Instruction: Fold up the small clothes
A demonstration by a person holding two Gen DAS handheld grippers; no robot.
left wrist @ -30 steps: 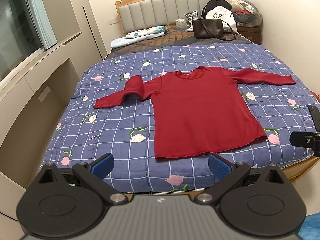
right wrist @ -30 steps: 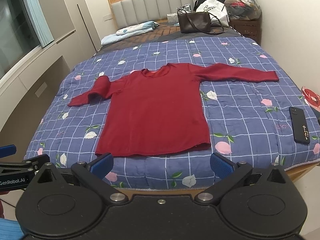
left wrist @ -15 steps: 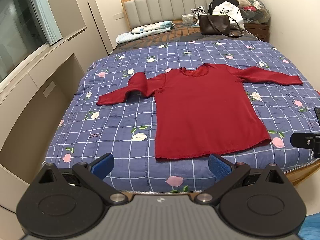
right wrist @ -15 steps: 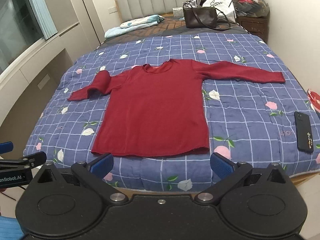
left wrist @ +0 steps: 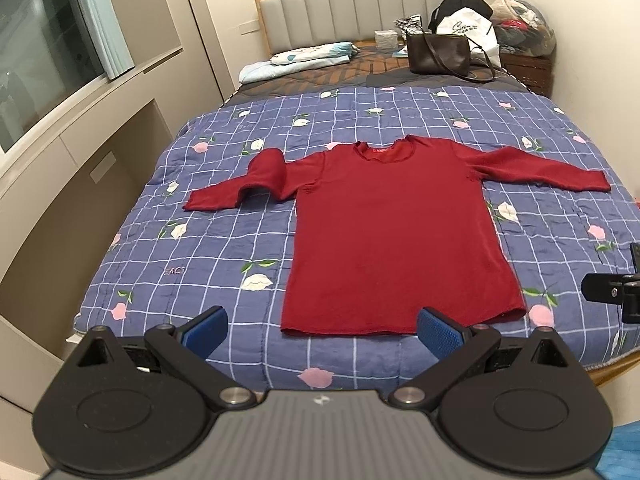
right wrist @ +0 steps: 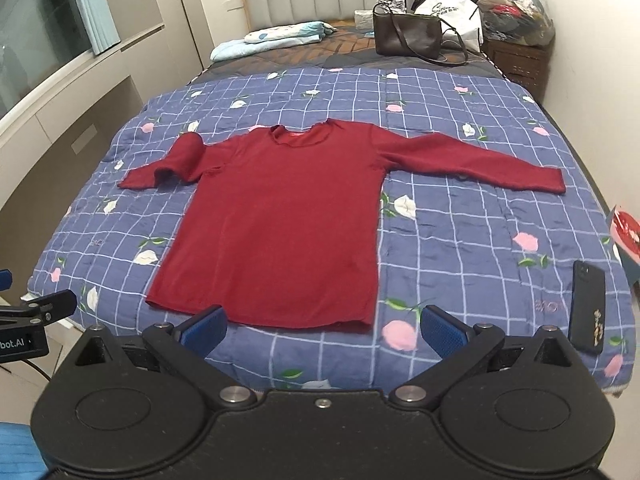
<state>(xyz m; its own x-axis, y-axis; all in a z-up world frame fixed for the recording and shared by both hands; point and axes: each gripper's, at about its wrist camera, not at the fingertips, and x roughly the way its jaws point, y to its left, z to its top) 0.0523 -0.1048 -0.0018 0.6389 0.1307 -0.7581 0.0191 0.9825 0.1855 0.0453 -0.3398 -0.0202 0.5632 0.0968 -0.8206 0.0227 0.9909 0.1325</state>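
Red shirt (left wrist: 394, 236) lies spread flat on the quilt (left wrist: 224, 248) for folding; left gripper (left wrist: 322, 330) and right gripper (right wrist: 323, 330) gape wide, empty.

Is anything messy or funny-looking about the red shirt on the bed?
Yes. The red shirt lies flat, but its sleeve nearer the window is bunched into a hump instead of stretched out like the other sleeve. A phone also sits near the blanket's edge.
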